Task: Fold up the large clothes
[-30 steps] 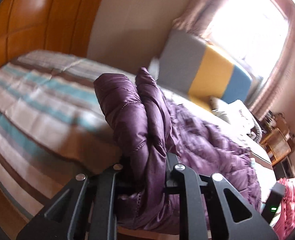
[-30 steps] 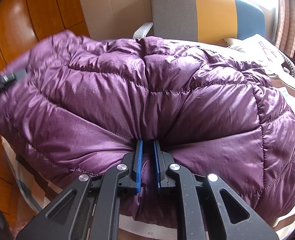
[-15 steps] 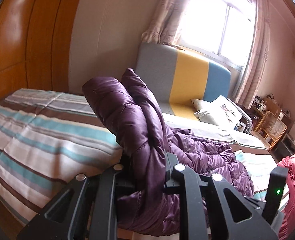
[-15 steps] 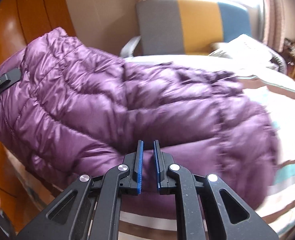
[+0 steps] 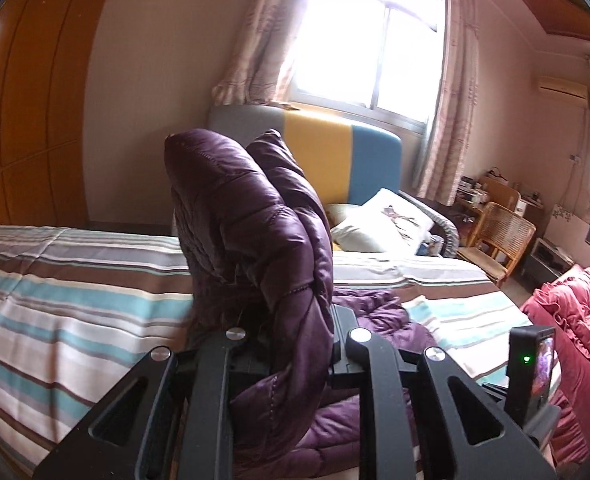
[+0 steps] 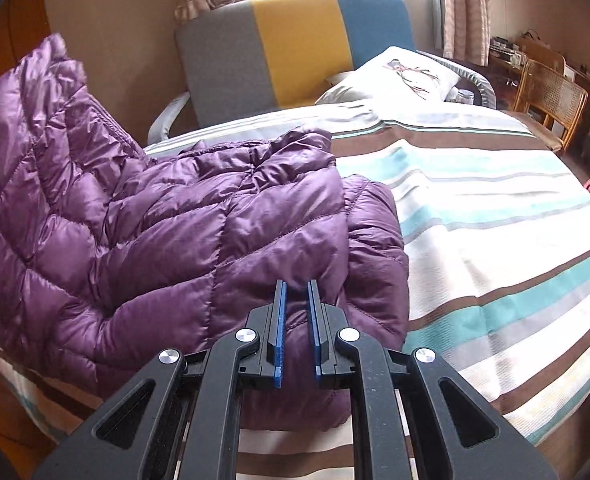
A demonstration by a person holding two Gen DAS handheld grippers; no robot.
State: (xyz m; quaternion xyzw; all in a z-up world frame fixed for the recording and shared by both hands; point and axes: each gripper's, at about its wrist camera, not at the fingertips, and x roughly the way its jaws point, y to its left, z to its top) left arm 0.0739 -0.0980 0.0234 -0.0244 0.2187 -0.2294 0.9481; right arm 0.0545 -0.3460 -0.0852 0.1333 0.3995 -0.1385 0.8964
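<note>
A purple quilted down jacket [image 6: 175, 232] lies on the striped bed cover [image 6: 495, 220], its left part lifted off the bed. My right gripper [image 6: 295, 320] is shut on the jacket's near edge, with purple fabric between its blue pads. In the left wrist view, my left gripper [image 5: 299, 340] is shut on a thick fold of the jacket [image 5: 247, 220]. That fold stands upright above the fingers, while the remainder of the garment trails down to the bed cover [image 5: 75, 300].
A grey, yellow and blue headboard [image 5: 315, 152] and a white pillow [image 5: 387, 220] are at the far end. A wooden wardrobe [image 5: 23, 120] is on the left. A rattan chair [image 5: 499, 232] and a red quilt [image 5: 567, 320] are on the right.
Both grippers have moved sideways and slightly up with the jacket. The jacket has shifted left in the right wrist view, uncovering the striped cover on the right. Both views have rolled.
</note>
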